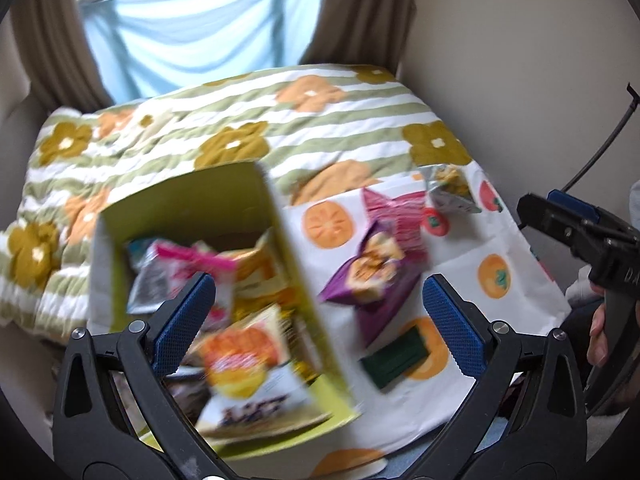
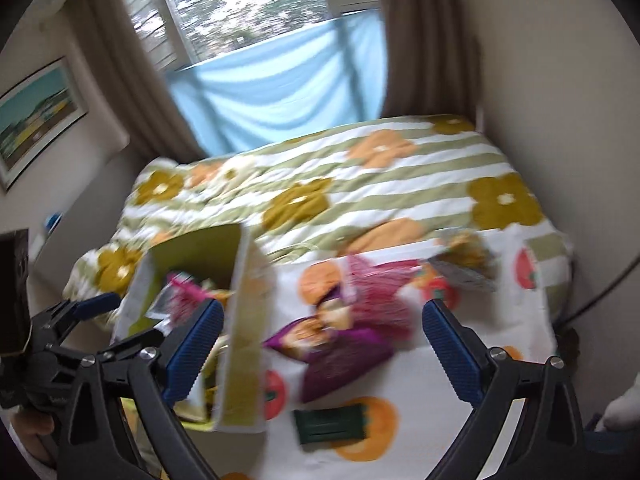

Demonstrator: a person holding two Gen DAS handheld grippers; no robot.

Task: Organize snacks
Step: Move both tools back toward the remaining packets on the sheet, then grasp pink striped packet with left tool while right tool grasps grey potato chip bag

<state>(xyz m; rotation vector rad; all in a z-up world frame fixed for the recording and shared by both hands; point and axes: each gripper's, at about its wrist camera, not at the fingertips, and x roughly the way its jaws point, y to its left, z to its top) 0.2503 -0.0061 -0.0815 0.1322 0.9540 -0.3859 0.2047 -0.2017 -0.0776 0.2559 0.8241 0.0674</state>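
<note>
A green open box [image 1: 224, 200] [image 2: 244, 332] holds several snack packets on the bed. On a white cloth with orange fruit prints [image 1: 500, 240] [image 2: 460, 380] to its right lie a purple packet [image 1: 372, 280] [image 2: 336, 356], a pink packet [image 1: 400, 212] [image 2: 380, 292], a silver and yellow packet [image 1: 450, 188] [image 2: 468, 264] and a dark green bar [image 1: 394, 360] [image 2: 330, 424]. My left gripper [image 1: 320, 320] is open over the box's right wall. My right gripper [image 2: 322, 344] is open above the purple packet. Both views are blurred.
A flowered, green-striped quilt [image 1: 280, 120] [image 2: 360, 184] covers the bed. A beige wall [image 1: 520, 60] runs along its right side. Brown curtains [image 2: 420, 40] and a blue cloth [image 1: 200, 40] hang at the window behind. A picture [image 2: 36, 112] hangs on the left wall.
</note>
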